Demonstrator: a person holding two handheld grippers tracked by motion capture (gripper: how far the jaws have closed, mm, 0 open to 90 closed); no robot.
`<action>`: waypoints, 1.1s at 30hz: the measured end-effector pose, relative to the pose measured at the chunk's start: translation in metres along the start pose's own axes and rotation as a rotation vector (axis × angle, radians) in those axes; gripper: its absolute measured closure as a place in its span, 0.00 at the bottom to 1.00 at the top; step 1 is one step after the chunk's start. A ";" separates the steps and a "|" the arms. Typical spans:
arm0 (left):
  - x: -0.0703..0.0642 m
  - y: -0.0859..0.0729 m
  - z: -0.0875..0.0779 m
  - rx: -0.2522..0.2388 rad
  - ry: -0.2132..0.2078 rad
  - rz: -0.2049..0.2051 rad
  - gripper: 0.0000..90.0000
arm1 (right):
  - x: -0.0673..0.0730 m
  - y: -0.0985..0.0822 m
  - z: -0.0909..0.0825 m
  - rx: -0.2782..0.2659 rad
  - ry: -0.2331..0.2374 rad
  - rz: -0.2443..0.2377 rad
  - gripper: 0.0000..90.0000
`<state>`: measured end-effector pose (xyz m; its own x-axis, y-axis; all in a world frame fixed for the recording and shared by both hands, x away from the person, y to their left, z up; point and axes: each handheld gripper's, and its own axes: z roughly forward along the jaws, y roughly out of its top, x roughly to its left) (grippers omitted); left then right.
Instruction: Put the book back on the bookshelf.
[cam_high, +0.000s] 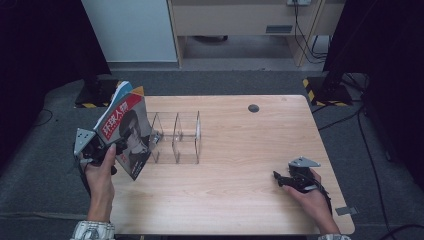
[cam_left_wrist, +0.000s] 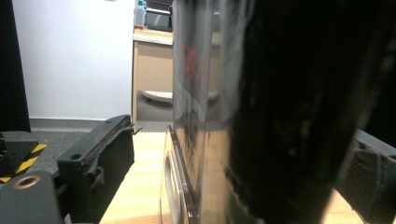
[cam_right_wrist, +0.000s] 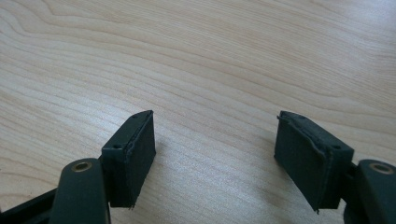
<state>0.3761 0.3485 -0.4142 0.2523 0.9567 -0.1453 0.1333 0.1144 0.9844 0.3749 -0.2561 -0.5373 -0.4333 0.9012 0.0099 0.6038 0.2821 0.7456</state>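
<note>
The left tongs (cam_high: 102, 150) stand released around the glossy red-and-black magazine (cam_high: 127, 135), propped upright at the left end of the clear acrylic divider rack (cam_high: 177, 137), likely for filing, while the right tongs (cam_high: 286, 181) rest spread and empty on the pale wooden desk (cam_high: 240, 150).

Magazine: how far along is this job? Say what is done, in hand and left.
Done: the magazine is at the left end of the clear rack, tilted; whether it sits in a slot is unclear. In hand: it stands between the jaws of the left gripper, one pad off it. Left: probably seating it upright. The right gripper rests open on the table.
</note>
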 end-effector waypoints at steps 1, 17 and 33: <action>0.000 0.000 0.000 0.001 -0.001 0.004 0.07 | 0.000 0.000 0.000 0.000 0.000 0.000 0.32; -0.002 -0.007 -0.019 0.013 0.028 0.027 0.06 | 0.000 0.000 0.001 0.002 0.001 -0.003 0.31; -0.011 -0.019 -0.029 0.041 0.029 0.066 0.06 | 0.000 0.001 0.001 0.003 0.003 -0.005 0.30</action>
<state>0.3428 0.3434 -0.4288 0.2341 0.9692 -0.0772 0.1563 0.0408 0.9869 0.3758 -0.2552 -0.5374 -0.4383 0.8988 0.0080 0.6037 0.2878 0.7435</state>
